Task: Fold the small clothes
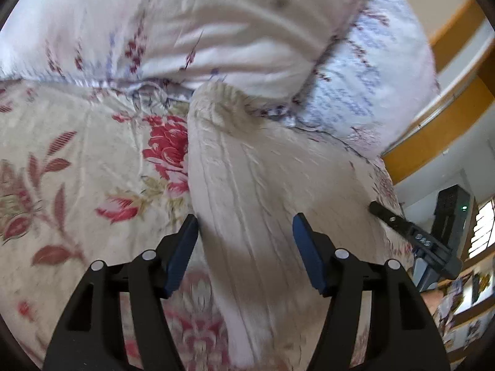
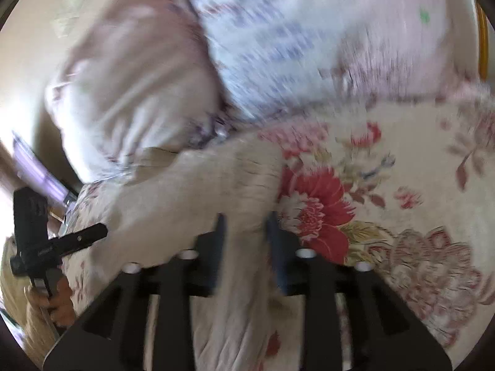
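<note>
A cream ribbed knit garment (image 1: 247,160) lies in a long strip on the floral bedsheet (image 1: 77,160). My left gripper (image 1: 245,219) stands open just over its near part, blue pads well apart and the cloth showing between them untouched. In the right wrist view, which is blurred, the same garment (image 2: 198,185) runs from the pillows down between the fingers of my right gripper (image 2: 246,225). Those jaws stand narrowly apart with the cloth in the gap, and the pads do not visibly pinch it. The right gripper's black body (image 1: 411,235) shows at the garment's right edge.
Two large pale floral pillows (image 1: 216,31) are piled at the far end of the garment. The bed's edge is at the right (image 1: 399,210), with a wooden frame and room clutter beyond. A hand (image 2: 58,296) holds the other black gripper (image 2: 31,232) at the left.
</note>
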The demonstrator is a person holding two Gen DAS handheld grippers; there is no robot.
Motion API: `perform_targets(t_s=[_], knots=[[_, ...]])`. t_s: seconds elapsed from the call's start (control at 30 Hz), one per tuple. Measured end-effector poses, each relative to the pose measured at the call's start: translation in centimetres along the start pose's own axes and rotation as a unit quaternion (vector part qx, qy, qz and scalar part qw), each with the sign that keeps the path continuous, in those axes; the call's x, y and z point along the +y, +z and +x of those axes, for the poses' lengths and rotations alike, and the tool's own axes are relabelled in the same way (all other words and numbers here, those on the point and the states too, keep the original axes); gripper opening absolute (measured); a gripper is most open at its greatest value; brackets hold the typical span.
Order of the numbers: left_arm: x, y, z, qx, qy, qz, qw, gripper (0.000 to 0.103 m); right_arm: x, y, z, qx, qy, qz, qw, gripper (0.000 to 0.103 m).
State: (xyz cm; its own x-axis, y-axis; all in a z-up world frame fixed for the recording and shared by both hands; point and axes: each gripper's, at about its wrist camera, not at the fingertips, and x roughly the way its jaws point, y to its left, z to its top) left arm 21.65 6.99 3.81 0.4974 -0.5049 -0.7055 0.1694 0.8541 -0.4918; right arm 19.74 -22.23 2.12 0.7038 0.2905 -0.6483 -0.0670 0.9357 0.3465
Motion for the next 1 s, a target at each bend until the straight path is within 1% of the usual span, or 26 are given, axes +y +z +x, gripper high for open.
perform_targets(t_s=[0.03, 0.07, 0.13, 0.17, 0.2, 0.23, 0.27, 0.33, 0.37, 0.43, 0.5, 0.53, 0.57, 0.6, 0.63, 0.67, 0.7, 0.77, 0.87, 0.93, 1.0], knots=[[-0.2, -0.6, -0.9, -0.004, 0.001, 0.006, 1.0, 0.064, 0.6, -0.3, -0.9, -0.012, 0.01, -0.014, 1.0, 0.05], [-0.3, -1.1, -1.4, -0.006, 0.002, 0.011, 0.9999, 0.064, 1.4, -0.8, -1.8, -0.021, 0.021, -0.031, 0.999, 0.053], [-0.6, -2.1, -2.0, -0.004, 0.01, 0.026, 0.9996, 0.064, 2.5, -1.7, -2.6, -0.017, 0.034, -0.057, 0.998, 0.053], [-0.7, -2.4, -2.1, -0.002, 0.018, 0.033, 0.9993, 0.064, 3.1, -2.1, -2.6, -0.007, 0.039, -0.07, 0.997, 0.053], [-0.8, -2.8, -2.0, 0.0, 0.039, 0.047, 0.9981, 0.064, 3.6, -2.6, -2.2, 0.007, 0.038, -0.08, 0.996, 0.053], [-0.7, -3.1, -2.0, 0.0, 0.048, 0.056, 0.9973, 0.067, 3.8, -3.0, -1.6, 0.023, 0.033, -0.088, 0.995, 0.053], [-0.8, -3.3, -1.8, 0.0, 0.056, 0.062, 0.9965, 0.07, 3.9, -3.5, -0.8, 0.038, 0.018, -0.096, 0.995, 0.053], [-0.6, -3.3, -1.1, 0.004, 0.065, 0.061, 0.996, 0.073, 3.9, -4.3, 1.1, 0.068, -0.031, -0.102, 0.992, 0.054], [-0.6, -3.4, -0.8, 0.004, 0.066, 0.063, 0.9958, 0.075, 3.7, -4.6, 1.9, 0.066, -0.049, -0.102, 0.991, 0.056], [-0.7, -3.5, -0.3, -0.002, 0.081, 0.07, 0.9942, 0.079, 3.8, -4.7, 2.2, 0.055, -0.057, -0.099, 0.992, 0.059], [-1.0, -3.7, -0.7, -0.013, 0.087, 0.072, 0.9935, 0.078, 4.1, -4.7, 1.8, 0.047, -0.066, -0.1, 0.992, 0.059], [-1.1, -3.9, -1.1, -0.02, 0.088, 0.075, 0.9931, 0.077, 4.4, -4.8, 1.3, 0.04, -0.068, -0.104, 0.991, 0.062], [-1.4, -4.2, -1.8, -0.031, 0.089, 0.081, 0.9923, 0.077, 4.7, -4.9, 0.5, 0.028, -0.069, -0.109, 0.991, 0.072], [-1.6, -4.5, -2.4, -0.044, 0.091, 0.089, 0.9909, 0.077, 4.9, -5.2, -0.1, 0.017, -0.07, -0.112, 0.991, 0.078], [-2.0, -5.1, -3.5, -0.066, 0.097, 0.103, 0.9878, 0.078, 5.0, -5.4, -0.8, 0.004, -0.073, -0.113, 0.991, 0.088], [-2.2, -5.5, -4.0, -0.076, 0.101, 0.11, 0.986, 0.081, 5.2, -5.6, -1.7, -0.014, -0.079, -0.115, 0.99, 0.093], [-2.5, -6.0, -4.7, -0.088, 0.106, 0.118, 0.9833, 0.084, 5.1, -5.7, -2.1, -0.025, -0.083, -0.116, 0.989, 0.095], [-2.9, -6.9, -5.8, -0.106, 0.112, 0.127, 0.9799, 0.094, 5.1, -5.8, -3.3, -0.046, -0.095, -0.115, 0.988, 0.101], [-3.4, -8.1, -7.1, -0.124, 0.124, 0.136, 0.9751, 0.101, 5.2, -6.2, -4.6, -0.072, -0.12, -0.11, 0.984, 0.102], [-3.8, -8.8, -7.5, -0.127, 0.131, 0.141, 0.973, 0.101, 5.6, -6.6, -5.2, -0.087, -0.131, -0.116, 0.981, 0.102], [-4.0, -9.3, -7.6, -0.122, 0.141, 0.143, 0.9721, 0.101, 5.9, -6.9, -5.7, -0.097, -0.147, -0.121, 0.977, 0.102]])
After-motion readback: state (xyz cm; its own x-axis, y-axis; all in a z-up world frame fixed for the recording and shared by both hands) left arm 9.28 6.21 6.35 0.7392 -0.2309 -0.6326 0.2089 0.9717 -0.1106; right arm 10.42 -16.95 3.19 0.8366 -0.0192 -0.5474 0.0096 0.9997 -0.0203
